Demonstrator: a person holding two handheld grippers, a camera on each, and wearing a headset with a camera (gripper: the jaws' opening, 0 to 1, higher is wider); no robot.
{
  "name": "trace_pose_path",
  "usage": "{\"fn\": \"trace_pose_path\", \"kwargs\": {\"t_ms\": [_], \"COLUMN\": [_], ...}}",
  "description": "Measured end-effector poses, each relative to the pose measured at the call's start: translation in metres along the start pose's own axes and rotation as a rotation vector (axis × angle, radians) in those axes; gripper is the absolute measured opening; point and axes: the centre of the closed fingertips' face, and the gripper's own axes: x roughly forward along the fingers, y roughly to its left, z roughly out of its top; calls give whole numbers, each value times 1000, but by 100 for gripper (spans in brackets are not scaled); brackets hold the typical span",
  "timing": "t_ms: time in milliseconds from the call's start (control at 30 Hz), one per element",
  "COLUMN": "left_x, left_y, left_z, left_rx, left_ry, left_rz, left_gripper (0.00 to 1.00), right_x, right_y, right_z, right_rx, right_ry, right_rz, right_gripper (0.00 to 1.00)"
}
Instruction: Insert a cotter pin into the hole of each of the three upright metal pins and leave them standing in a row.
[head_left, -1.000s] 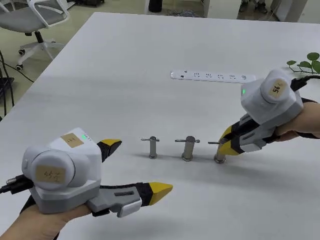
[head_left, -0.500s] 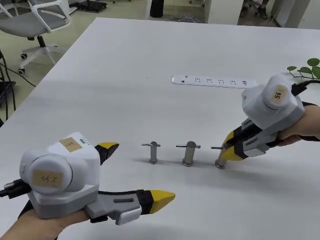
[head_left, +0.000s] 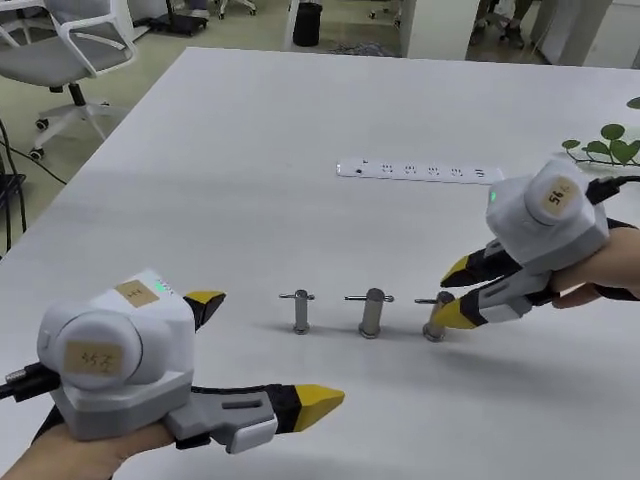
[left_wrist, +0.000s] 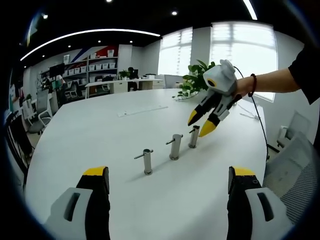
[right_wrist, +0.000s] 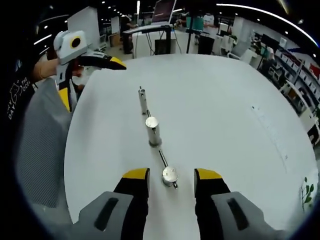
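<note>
On the table, three metal pins are seen upright in a row, a cotter pin through each. The rightmost pin is flanked by the spread jaws of the right gripper; the left gripper is held open, empty, near left.

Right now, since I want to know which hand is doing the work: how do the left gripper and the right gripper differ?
The right gripper has its jaws on either side of the end pin of the row; the left gripper is held short of the row with nothing between its jaws. The left gripper's jaws stand wider apart than the right gripper's. Both are open and yellow-tipped.
</note>
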Motion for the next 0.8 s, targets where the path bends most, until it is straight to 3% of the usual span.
{"fn": "trace_pose_path", "kwargs": {"t_ms": [133,167,300,433,467,533,567,667,700,800], "left_x": [-1,-1,-3,-6,-7,-8,-9,-11,-12,-14], "left_y": [2,3,5,9,10,11,12,14,15,17], "left_z": [2,2,4,6,6,6,7,7,7,5], "left_rx": [-19,-20,-33,-39,-40,-41,-50,-58,-57,-59], "left_ry": [-6,-4,-7,-6,-3,-5,-5,-9,-5,1], "left_rz": [9,16,31,51,60,65,74,83,91,104], "left_gripper": [99,99,99,99,99,98,97,97,97,97], "right_x": [-11,-15,-27,-36,-38,-40,-42,-43,-44,-44], "right_y": [6,5,13,20,21,26,30,39,41,44], "right_z": [3,6,12,7,7,8,8,3,-2,-5], "right_rx": [87,111,206,255,292,331,389,393,401,454], "right_ry": [-60,-91,-181,-205,-228,-255,-289,-285,-276,-303], "right_rz": [-40,-73,-122,-191,-220,-221,-239,-250,-288,-323], "right_gripper": [38,38,48,55,56,59,62,68,69,72]}}
